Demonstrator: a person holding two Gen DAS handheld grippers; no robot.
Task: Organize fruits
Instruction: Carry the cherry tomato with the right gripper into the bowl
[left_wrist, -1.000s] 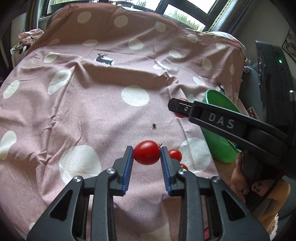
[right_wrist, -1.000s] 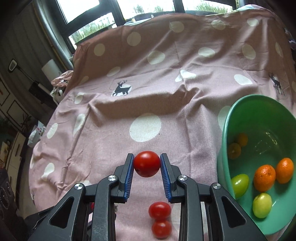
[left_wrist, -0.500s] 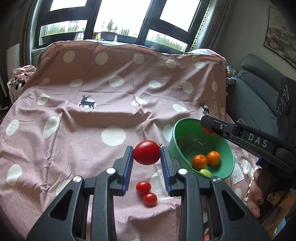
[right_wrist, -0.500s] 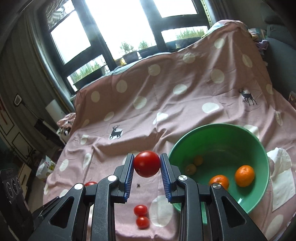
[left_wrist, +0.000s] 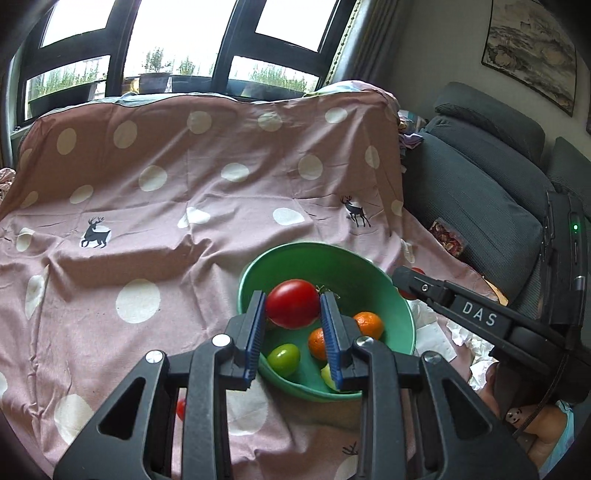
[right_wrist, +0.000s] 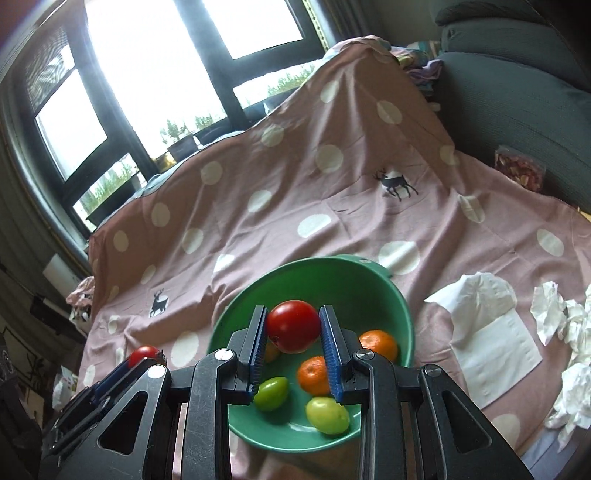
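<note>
The left gripper (left_wrist: 292, 317) is clamped on a red tomato (left_wrist: 292, 308), its blue pads pressed against both sides, and holds it above the green bowl (left_wrist: 255, 273). The right gripper (right_wrist: 293, 334) is likewise clamped on a second red tomato (right_wrist: 293, 325) over the same bowl (right_wrist: 332, 269). Inside the bowl lie two mandarins (right_wrist: 314, 374), two green fruits (right_wrist: 271, 393) and what appears to be a small yellow-orange fruit, mostly hidden behind the right gripper's pad. A small red tomato (left_wrist: 180, 408) lies on the pink polka-dot cloth (left_wrist: 147, 221) beneath the left gripper. White paper napkins (right_wrist: 491, 332) lie on the cloth to the right of the bowl, with crumpled tissue (right_wrist: 569, 332) beyond them.
</note>
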